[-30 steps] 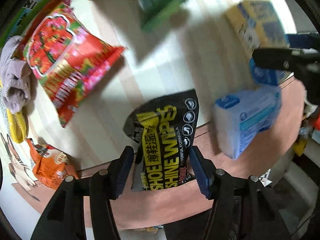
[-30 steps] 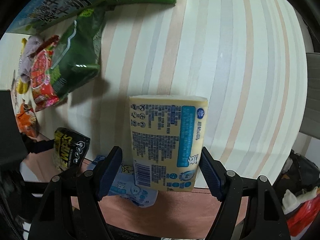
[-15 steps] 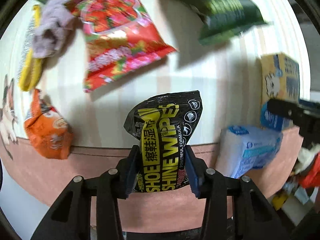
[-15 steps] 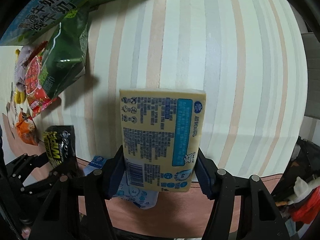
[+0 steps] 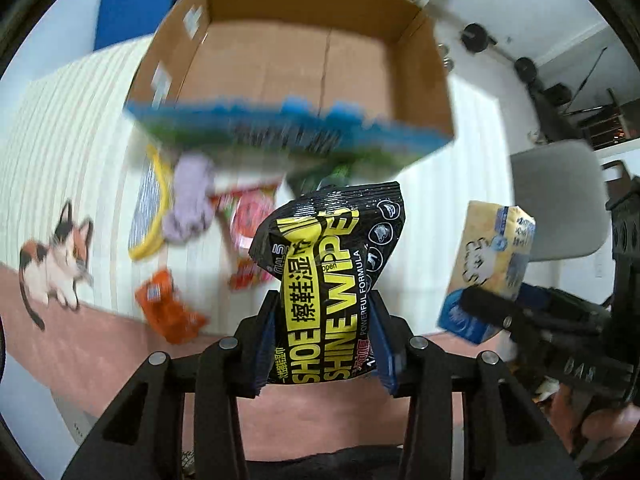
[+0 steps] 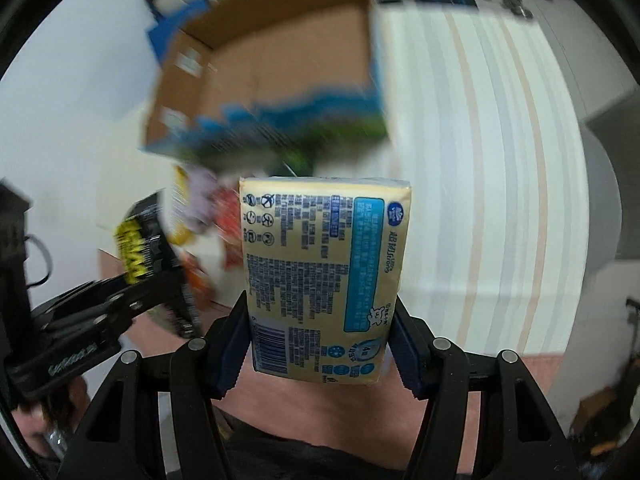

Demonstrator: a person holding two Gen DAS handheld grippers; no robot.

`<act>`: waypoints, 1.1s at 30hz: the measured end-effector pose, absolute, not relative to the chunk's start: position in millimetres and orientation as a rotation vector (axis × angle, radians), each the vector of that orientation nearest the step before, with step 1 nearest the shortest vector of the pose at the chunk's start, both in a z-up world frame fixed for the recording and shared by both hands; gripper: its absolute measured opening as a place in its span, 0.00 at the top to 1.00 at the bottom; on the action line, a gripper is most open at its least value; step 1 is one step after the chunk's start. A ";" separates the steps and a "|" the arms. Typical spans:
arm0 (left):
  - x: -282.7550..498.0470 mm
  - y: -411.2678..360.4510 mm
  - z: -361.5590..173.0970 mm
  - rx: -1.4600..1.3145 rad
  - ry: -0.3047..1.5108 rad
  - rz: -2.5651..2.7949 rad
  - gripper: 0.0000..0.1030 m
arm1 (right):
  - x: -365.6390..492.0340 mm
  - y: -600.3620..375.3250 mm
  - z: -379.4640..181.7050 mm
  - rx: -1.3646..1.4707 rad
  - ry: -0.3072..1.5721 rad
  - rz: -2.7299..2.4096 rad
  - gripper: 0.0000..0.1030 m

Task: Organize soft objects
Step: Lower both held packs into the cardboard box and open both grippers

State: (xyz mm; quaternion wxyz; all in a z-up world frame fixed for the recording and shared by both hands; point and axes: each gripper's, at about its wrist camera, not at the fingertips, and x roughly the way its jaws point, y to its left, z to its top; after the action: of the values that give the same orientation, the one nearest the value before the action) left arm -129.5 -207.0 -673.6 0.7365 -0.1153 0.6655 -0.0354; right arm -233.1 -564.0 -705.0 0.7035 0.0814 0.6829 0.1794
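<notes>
Left hand-held gripper (image 5: 324, 344) clamps the shoe-wipes pouch (image 5: 328, 280) upright; right hand-held gripper (image 6: 320, 344) grips the yellow tissue pack (image 6: 324, 276); the open cardboard box (image 5: 400, 28) lies ahead beyond both, nearer the left

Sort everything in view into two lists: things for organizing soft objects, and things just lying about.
Job:
- black-and-yellow shoe wipes pouch in left gripper
- yellow tissue pack in right gripper
- open cardboard box

Lying about:
- grey chair
- blue board

black wipes pack (image 5: 328, 280) "SHOE SHINE WIPES", "POWERFUL FORMULA", yellow tissue pack (image 6: 324, 276) "4"
</notes>
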 end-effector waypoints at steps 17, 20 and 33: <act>-1.9 -218.5 -736.1 -0.239 1.591 -0.174 0.62 | -2.5 -493.5 -738.9 -0.010 1.529 0.274 0.37; 3.3 -223.2 -778.2 -0.249 1.647 -0.194 0.62 | 24.1 -480.5 -761.5 -0.044 1.547 0.241 0.37; 3.5 -214.0 -819.9 -0.256 1.756 -0.249 0.58 | 71.4 -452.3 -800.9 -0.101 1.603 0.173 0.35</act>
State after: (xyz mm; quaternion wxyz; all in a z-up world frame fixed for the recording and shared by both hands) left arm 3.5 -214.0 -819.9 0.6248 -0.1115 0.7651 -0.1083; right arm 71.4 -452.3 -800.9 0.6911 -0.0452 0.7172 0.0775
